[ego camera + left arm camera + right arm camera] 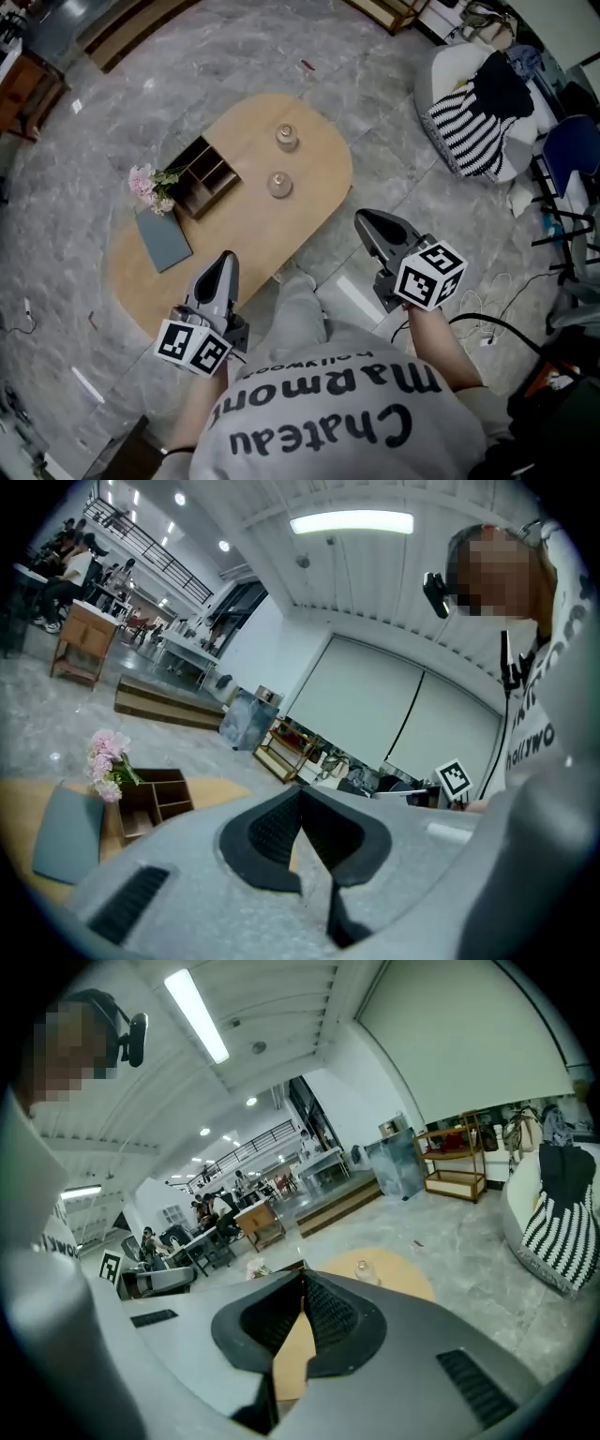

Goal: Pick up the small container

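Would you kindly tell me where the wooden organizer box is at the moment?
In the head view, the wooden organizer box sits toward the left of the oval table, between the pink flowers and a small container.

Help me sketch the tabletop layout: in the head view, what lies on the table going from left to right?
On the table: pink flowers → wooden organizer → nearer small container.
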`<state>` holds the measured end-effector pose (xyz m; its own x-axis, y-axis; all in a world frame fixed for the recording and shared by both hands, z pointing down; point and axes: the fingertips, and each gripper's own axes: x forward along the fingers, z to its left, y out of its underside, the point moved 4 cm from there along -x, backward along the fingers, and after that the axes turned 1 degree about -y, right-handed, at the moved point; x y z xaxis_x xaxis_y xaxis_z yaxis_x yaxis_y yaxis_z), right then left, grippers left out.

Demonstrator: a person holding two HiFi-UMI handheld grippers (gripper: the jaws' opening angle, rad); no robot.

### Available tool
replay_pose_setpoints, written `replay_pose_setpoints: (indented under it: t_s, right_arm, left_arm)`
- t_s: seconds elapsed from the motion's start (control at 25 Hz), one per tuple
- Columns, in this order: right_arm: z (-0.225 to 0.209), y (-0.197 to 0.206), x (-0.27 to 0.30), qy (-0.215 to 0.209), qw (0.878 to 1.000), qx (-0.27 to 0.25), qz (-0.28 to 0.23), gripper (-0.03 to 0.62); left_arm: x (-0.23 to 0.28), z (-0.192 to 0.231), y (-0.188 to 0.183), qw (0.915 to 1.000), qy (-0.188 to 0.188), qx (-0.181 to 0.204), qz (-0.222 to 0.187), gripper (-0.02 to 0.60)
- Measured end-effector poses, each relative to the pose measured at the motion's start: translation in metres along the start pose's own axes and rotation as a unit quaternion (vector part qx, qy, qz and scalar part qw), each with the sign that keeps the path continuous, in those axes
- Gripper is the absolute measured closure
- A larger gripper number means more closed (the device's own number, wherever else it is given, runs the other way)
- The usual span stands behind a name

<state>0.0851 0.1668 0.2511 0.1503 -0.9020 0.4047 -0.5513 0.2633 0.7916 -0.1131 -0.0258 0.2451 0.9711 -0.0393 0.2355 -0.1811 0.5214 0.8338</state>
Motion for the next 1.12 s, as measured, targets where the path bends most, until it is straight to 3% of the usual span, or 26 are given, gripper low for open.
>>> replay_pose_setpoints:
  t_s: [0.2,0.64,0.92,1.12]
  right_arm:
    - [-0.035,0.003,0.079,-0.005,0.999,0.001,0.048,0.579]
    - [-0.060,0.037,0.186,-0.046,0.990,0.011,0.136,0.579]
    - [-0.087,0.076,0.223,-0.083,0.972,-0.021,0.220,0.579]
    - [-0.105,0.091,0.257,-0.125,0.957,-0.084,0.249,0.579]
  left_arm:
    - [0.043,0.057,-0.001,0.9993,-0.020,-0.018,0.026,0.568]
    - [0.093,0.099,0.035,0.9967,-0.032,-0.038,0.064,0.568]
    - [0.104,0.106,0.085,0.9869,-0.094,-0.118,0.058,0.568]
    - [0.120,0.112,0.101,0.9798,-0.132,-0.150,0.017,0.568]
